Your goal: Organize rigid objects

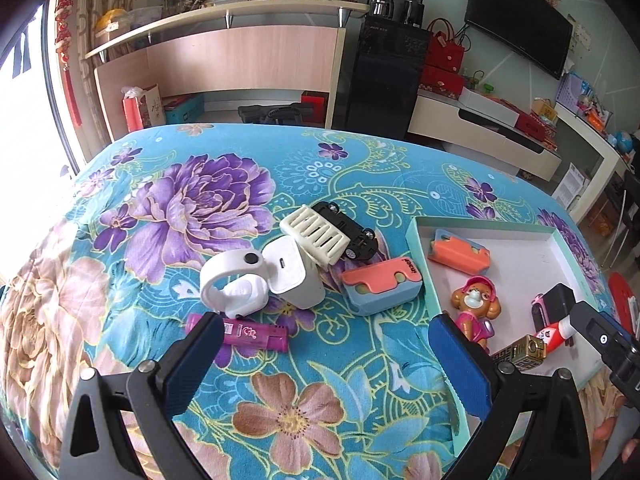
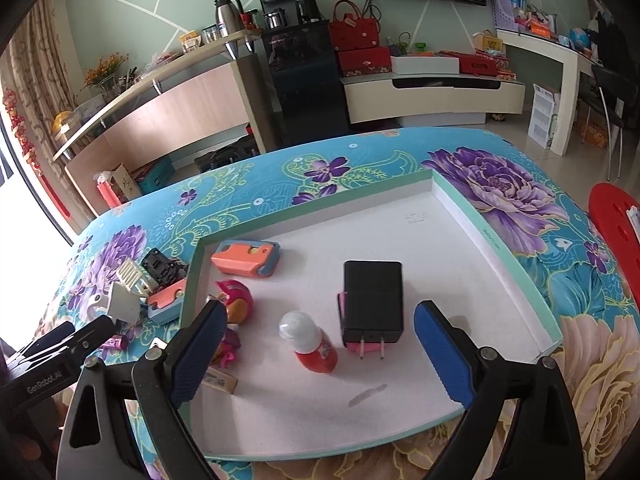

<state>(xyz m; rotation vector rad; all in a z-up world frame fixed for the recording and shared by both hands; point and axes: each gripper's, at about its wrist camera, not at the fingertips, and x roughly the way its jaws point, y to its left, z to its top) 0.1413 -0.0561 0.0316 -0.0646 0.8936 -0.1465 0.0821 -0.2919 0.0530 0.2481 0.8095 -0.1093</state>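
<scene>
My left gripper (image 1: 326,356) is open and empty above the flowered cloth. Ahead of it lie a purple lighter (image 1: 256,333), a white ring-shaped gadget (image 1: 234,286), a white charger (image 1: 294,274), a cream slatted piece (image 1: 314,236), a black toy car (image 1: 352,228) and an orange-and-blue case (image 1: 382,286). My right gripper (image 2: 316,350) is open and empty over the white tray (image 2: 452,240). The tray holds a black plug adapter (image 2: 373,300), a red-and-white bottle (image 2: 310,342), a pink puppy figure (image 2: 236,306), another orange-and-blue case (image 2: 246,258) and a gold block (image 1: 520,354).
The table's far edge drops off to the room floor. A red stool (image 2: 618,224) stands right of the table. Shelves, a water dispenser (image 1: 384,68) and a TV unit stand behind.
</scene>
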